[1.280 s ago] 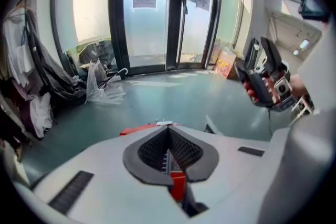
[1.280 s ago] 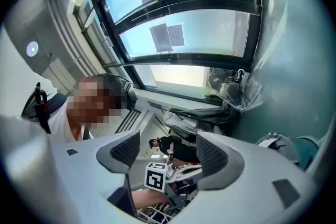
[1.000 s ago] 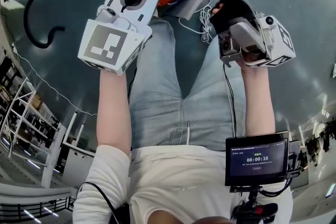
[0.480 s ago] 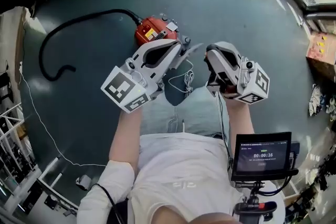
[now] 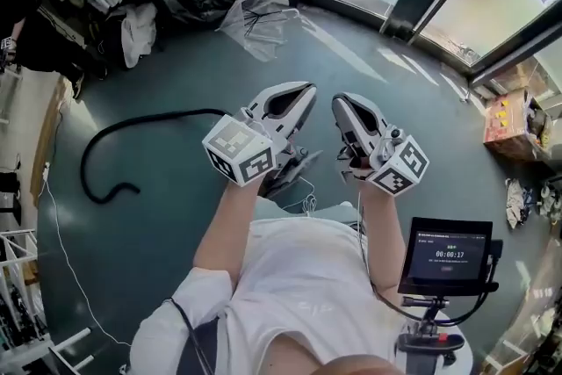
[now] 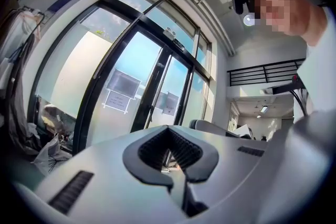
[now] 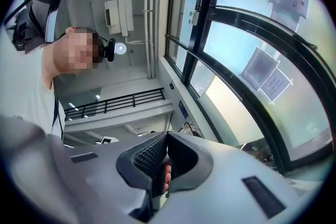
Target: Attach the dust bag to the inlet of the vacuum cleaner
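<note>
Plainly both tools hang high above the floor (image 5: 176,215): the left tool (image 5: 303,90) and the right tool (image 5: 341,104) each have their jaws pressed together on nothing. A black hose (image 5: 132,132) snakes across the floor toward the spot they cover, so the vacuum cleaner is likely hidden behind them. A grey flap (image 5: 294,167) peeking out below the left tool may be the dust bag, though I cannot be sure. Such a bag should be light, soft and easily torn; the stiffer collar round its opening is the place to pinch.

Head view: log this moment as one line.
left gripper: jaws shut, empty | right gripper: jaws shut, empty | black hose: lying on floor
</note>
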